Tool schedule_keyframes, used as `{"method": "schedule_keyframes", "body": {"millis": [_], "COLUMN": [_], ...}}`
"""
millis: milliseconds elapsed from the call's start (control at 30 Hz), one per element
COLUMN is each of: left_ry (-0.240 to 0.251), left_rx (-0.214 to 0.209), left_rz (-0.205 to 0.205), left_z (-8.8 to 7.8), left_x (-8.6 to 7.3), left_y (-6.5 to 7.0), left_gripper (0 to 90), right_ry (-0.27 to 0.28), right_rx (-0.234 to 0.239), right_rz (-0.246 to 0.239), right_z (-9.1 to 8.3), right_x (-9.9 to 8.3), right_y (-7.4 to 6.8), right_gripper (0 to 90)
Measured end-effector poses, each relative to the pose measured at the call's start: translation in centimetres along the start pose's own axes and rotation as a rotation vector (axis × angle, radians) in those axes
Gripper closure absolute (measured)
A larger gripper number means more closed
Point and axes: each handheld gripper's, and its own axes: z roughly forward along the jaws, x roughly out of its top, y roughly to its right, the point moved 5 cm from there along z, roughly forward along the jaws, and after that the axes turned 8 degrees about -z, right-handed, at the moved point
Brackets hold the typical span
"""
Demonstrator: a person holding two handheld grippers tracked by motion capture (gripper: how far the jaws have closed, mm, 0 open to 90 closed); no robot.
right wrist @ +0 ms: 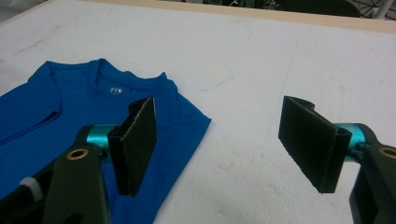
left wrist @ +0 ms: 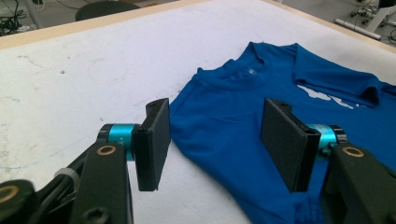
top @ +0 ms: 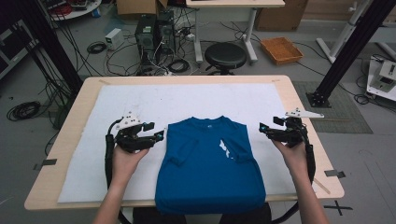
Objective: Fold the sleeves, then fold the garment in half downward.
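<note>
Flanking the blue T-shirt [top: 208,163], collar toward the desk's far edge: left claw [top: 159,136] and right claw [top: 265,129] released, level with its shoulders.

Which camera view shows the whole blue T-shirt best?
The high view: the T-shirt lies flat with both sleeves folded in, hem over the table edge. The left gripper view shows its collar and one shoulder; the right gripper view shows the collar and the other shoulder.

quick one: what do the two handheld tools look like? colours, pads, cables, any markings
Both tools, left and right, are black linkage frames with brass-coloured pivot bushings. Each jaw ends in a flat rectangular black pad on a teal metallic collar. A pale three-cornered plate tops each. Black cables trail back along bare forearms. No markings readable.
</note>
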Motion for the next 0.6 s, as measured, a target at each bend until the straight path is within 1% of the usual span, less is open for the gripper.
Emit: {"method": "schedule_keyframes", "body": {"millis": [33, 67, 267, 333, 400, 467, 567, 600], "left_ry": [0.0, 0.004, 0.004, 0.001, -0.004, -0.009, -0.011, -0.016], "left_rx": [0.001, 0.001, -0.007, -0.01, -0.003, 0.008, 0.006, 0.004], "left_rz": [0.002, -0.004, 0.015, 0.008, 0.002, -0.016, -0.035, -0.035], "left_z": [0.0, 0.1, 0.3, 0.4, 0.4, 0.5, 0.7, 0.8], "left_x": [0.1, 0.1, 0.4, 0.3, 0.3, 0.2, 0.3, 0.3], "left_y": [0.0, 0.0, 0.3, 0.3, 0.1, -0.2, -0.4, -0.4], "left_gripper": [43.0, 43.0, 43.0, 43.0, 43.1, 43.6, 44.9, 45.2], "right_ry": [0.002, 0.0, 0.008, 0.005, 0.002, -0.009, -0.021, -0.021], "right_rx": [0.002, 0.002, 0.003, 0.0, 0.001, 0.002, -0.007, -0.008], "right_rz": [-0.004, -0.006, -0.003, 0.002, 0.004, 0.003, 0.007, 0.005], "right_z": [0.0, 0.0, -0.4, -0.3, -0.2, 0.1, 0.5, 0.6], "right_x": [0.0, 0.0, -0.1, -0.1, 0.0, -0.1, -0.2, -0.2], "right_y": [-0.1, -0.1, -0.1, -0.1, 0.0, 0.0, 0.0, 0.0], "right_gripper": [27.9, 27.9, 27.9, 28.0, 28.6, 31.2, 35.6, 36.8]}}
